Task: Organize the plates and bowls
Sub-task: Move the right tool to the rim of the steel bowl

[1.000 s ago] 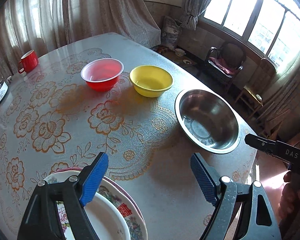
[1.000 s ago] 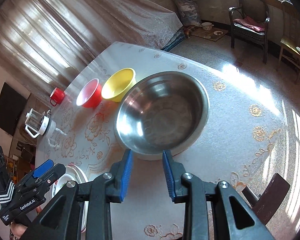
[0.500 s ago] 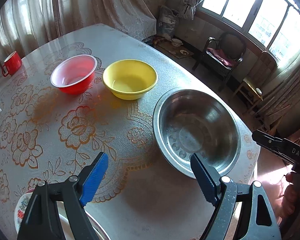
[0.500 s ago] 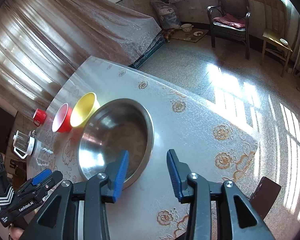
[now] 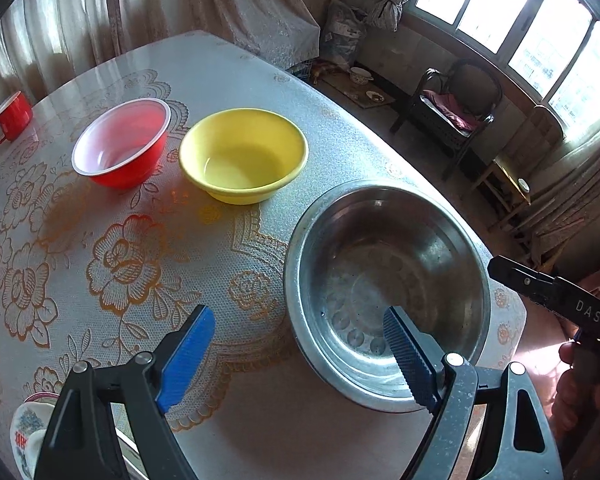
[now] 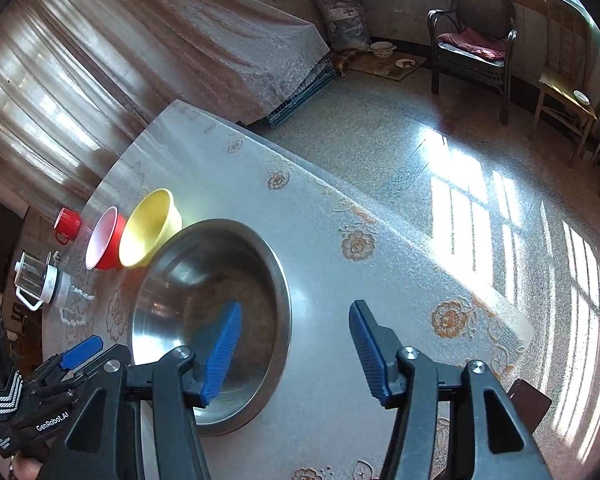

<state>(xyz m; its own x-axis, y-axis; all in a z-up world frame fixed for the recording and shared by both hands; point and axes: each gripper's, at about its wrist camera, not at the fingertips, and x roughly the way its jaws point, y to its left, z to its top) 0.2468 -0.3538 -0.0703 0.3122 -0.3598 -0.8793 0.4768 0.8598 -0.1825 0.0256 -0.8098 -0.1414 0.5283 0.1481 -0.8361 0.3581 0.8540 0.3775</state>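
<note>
A large steel bowl (image 5: 384, 280) stands near the table's right edge; it also shows in the right wrist view (image 6: 204, 312). A yellow bowl (image 5: 244, 154) and a red bowl (image 5: 122, 142) stand behind it, also seen in the right wrist view as yellow bowl (image 6: 150, 228) and red bowl (image 6: 104, 238). My left gripper (image 5: 296, 354) is open, straddling the steel bowl's near rim. My right gripper (image 6: 294, 350) is open over the bowl's right rim. A stack of patterned plates (image 5: 26, 432) lies at the lower left.
A red mug (image 5: 12, 116) stands at the table's far left. A glass jug (image 6: 36, 280) stands left of the bowls. The table edge (image 6: 380, 224) runs close to the steel bowl's right. Chairs (image 6: 472, 52) stand across the floor.
My left gripper moved right from the plates to the steel bowl. My right gripper opened wide and shifted right, its view swinging toward the floor.
</note>
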